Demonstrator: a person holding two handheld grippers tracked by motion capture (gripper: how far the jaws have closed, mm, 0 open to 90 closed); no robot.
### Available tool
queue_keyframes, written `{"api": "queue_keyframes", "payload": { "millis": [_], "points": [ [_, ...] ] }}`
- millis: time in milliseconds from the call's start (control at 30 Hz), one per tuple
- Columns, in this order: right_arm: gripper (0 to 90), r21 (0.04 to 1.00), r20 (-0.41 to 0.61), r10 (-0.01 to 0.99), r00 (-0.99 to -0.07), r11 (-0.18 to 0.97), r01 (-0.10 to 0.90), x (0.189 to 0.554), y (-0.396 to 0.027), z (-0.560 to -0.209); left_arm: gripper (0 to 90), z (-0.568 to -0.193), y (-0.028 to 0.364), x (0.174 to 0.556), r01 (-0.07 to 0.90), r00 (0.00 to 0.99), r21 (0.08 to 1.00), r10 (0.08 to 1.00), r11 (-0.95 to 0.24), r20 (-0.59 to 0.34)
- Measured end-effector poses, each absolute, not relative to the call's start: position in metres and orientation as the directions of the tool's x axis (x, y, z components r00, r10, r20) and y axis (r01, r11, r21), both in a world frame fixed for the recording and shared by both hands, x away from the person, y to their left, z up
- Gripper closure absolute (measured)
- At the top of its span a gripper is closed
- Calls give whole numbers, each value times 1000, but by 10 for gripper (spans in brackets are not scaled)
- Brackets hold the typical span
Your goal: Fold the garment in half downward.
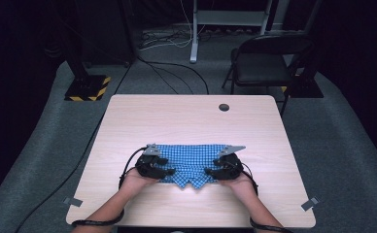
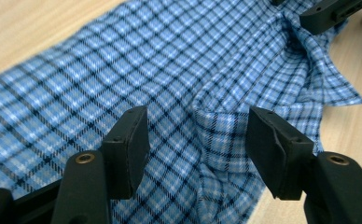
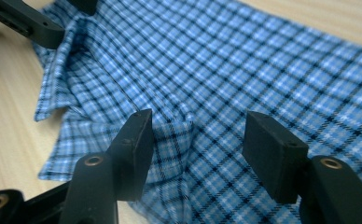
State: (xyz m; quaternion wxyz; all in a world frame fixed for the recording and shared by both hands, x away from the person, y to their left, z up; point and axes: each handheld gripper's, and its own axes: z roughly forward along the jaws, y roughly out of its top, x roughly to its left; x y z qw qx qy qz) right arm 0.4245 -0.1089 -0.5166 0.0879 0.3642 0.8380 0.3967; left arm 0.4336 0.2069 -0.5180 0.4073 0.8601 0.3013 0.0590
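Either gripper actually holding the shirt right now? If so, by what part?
Neither. The left gripper and the right gripper both stand open over the near edge of the blue checked shirt; the pads don't press on the cloth.

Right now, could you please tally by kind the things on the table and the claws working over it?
Blue checked shirt: 1
Claws, jaws apart, pads off the cloth: 2 (left claw, right claw)
Grey tape tabs at the table's near corners: 2 (left tab, right tab)
Total: 5
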Motion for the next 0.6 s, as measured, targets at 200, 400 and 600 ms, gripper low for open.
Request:
{"api": "queue_keyframes", "payload": {
  "millis": [200,400,600],
  "points": [
    [417,734,110,694,-711,426,529,423,-105,-520,393,-522,208,431,463,812,738,568,-490,-133],
    [388,735,78,696,-714,444,513,420,-101,-520,354,-519,206,430,473,807,736,573,-484,-142],
    [346,768,85,686,-722,417,486,420,-102,-503,284,-506,207,435,473,795,747,591,-467,-134]
  ]
}}
